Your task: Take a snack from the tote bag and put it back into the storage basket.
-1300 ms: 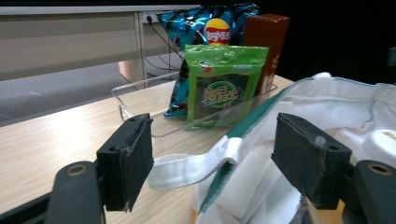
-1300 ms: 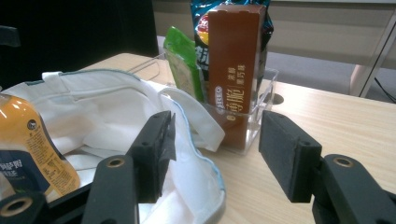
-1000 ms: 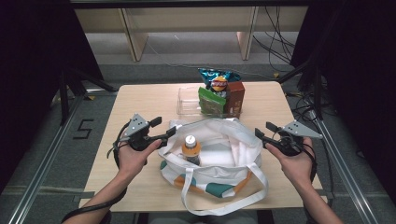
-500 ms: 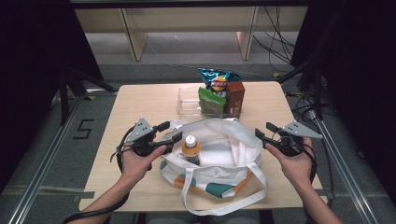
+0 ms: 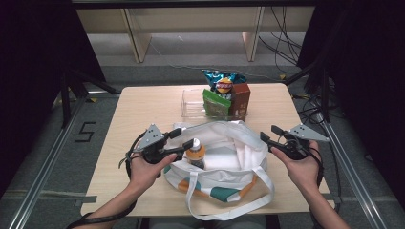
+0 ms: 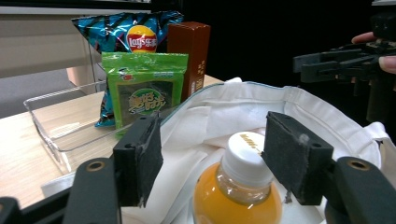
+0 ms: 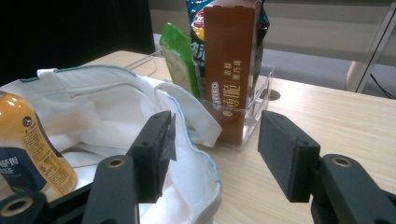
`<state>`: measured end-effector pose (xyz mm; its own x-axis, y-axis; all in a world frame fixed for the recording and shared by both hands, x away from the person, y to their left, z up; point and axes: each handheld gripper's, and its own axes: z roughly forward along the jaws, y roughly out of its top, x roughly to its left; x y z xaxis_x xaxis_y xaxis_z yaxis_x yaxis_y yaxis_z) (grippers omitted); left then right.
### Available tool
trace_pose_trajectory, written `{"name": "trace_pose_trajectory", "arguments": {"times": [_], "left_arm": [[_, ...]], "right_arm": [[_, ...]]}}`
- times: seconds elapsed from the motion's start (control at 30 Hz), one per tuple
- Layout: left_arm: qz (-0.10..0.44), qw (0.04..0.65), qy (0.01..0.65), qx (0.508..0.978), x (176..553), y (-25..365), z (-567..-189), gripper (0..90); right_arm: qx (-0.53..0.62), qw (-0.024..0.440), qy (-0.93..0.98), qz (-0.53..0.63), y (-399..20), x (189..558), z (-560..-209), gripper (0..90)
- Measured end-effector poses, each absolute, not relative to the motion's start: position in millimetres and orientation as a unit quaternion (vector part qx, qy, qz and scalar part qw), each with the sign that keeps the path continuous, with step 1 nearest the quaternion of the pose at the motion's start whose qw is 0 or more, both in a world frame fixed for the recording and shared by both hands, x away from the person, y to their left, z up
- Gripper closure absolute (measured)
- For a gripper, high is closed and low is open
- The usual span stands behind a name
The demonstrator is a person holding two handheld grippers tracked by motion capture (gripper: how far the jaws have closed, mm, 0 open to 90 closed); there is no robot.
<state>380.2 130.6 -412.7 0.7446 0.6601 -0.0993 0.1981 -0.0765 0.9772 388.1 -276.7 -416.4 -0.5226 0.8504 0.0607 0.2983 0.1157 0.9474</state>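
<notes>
High view, near edge first: white tote bag [image 5: 224, 162] lies open on the tabletop at the middle of the near edge, straps trailing toward that edge. Orange juice bottle [image 5: 195, 153] stands upright inside the bag's left part, white cap on.

Left gripper [image 5: 184, 138] sits just left of the bottle, released; in the left gripper view its jaws stand wide apart on either side of the cap, pads [image 6: 140, 158] clear of the bottle [image 6: 238, 191], no contact.

Right gripper [image 5: 268, 138] is at the bag's right rim, also released and empty. In the right gripper view one jaw hangs over the bag cloth [image 7: 187, 158], the other over bare tabletop, so the rim runs between them ungripped.

Farther off, toward the far edge at centre: clear plastic tray [image 5: 193, 102] holding a green snack packet [image 5: 215, 102], a brown carton [image 5: 240, 99] and a blue chip bag [image 5: 222, 81] behind.

Risks, as judgement:
- Bottle rests on soft cloth; an off-centre closing could tip it.
- Closing low may catch the bag rim with the bottle.
- Rim unheld at right; the bag could drag or collapse.
</notes>
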Motion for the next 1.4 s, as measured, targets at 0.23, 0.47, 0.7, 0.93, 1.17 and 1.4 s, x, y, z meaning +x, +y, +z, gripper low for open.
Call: {"name": "trace_pose_trajectory", "arguments": {"times": [0.23, 0.47, 0.7, 0.93, 1.17, 1.4], "left_arm": [[0.182, 0.609, 0.292, 0.715, 377.8, 116.6, -417.5, 43.0], [0.178, 0.606, 0.288, 0.72, 377.5, 109.5, -422.4, 45.5], [0.176, 0.6, 0.283, 0.727, 378.3, 105.2, -429.0, 49.7], [0.18, 0.597, 0.281, 0.73, 380.0, 105.5, -432.3, 57.2], [0.175, 0.597, 0.281, 0.731, 380.9, 106.5, -431.5, 58.3], [0.168, 0.599, 0.285, 0.729, 382.7, 110.2, -427.6, 58.7]], "right_arm": [[0.418, 0.259, 0.699, 0.52, -276.4, 386.5, -416.1, 45.2], [0.421, 0.255, 0.699, 0.519, -276.2, 386.4, -417.0, 45.2], [0.421, 0.25, 0.703, 0.516, -276.2, 386.2, -417.3, 45.2], [0.42, 0.251, 0.701, 0.52, -273.9, 386.9, -419.7, 45.3], [0.417, 0.253, 0.705, 0.514, -274.5, 386.4, -419.5, 45.4], [0.408, 0.261, 0.71, 0.512, -277.5, 388.5, -420.2, 45.5]]}}
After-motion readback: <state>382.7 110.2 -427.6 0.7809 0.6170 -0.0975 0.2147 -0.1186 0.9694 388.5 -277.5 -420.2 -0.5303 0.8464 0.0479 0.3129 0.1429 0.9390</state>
